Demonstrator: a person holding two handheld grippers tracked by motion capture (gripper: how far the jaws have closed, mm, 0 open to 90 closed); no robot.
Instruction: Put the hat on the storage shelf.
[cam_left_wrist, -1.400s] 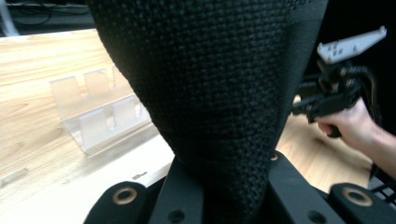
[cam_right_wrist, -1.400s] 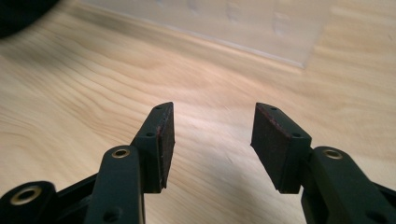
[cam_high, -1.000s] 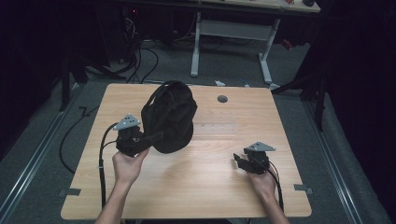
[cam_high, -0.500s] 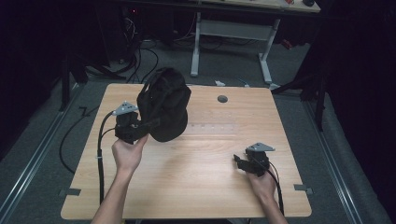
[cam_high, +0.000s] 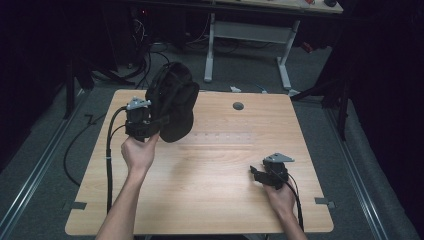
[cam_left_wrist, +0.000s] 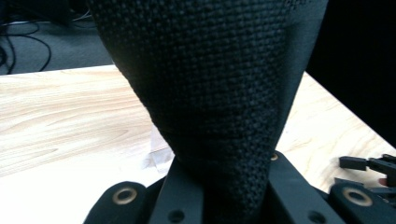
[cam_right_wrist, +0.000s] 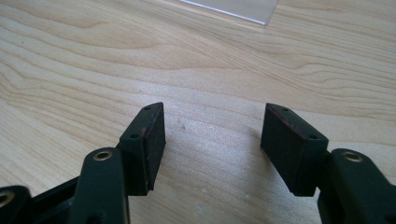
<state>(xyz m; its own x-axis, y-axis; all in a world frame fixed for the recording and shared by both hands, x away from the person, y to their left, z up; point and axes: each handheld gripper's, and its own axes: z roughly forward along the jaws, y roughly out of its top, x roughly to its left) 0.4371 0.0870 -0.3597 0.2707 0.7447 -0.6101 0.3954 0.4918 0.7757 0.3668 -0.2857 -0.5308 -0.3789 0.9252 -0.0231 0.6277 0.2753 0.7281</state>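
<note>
Left tool (cam_high: 141, 121) is clamped tight on a black woven bag (cam_high: 171, 101), pinching a bunch of its fabric between the jaws; in the left gripper view the coarse weave (cam_left_wrist: 219, 93) rises straight out of the closed jaws. The bag hangs lifted off the table (cam_high: 210, 200), over the far left corner, its lower end just above the wood, upper part tipped toward the far edge. Right tool (cam_high: 258, 173) sits low near the right edge, toward the near right corner, well apart from the bag. Its jaws have just been opening and now stand wide with nothing between them, bare wood showing between the pads (cam_right_wrist: 150, 140) in the right gripper view. A clear flat strip (cam_right_wrist: 233, 8) lies on the table beyond that tool. Small round grey grommet (cam_high: 238, 106) near the far edge, right of the bag.
</note>
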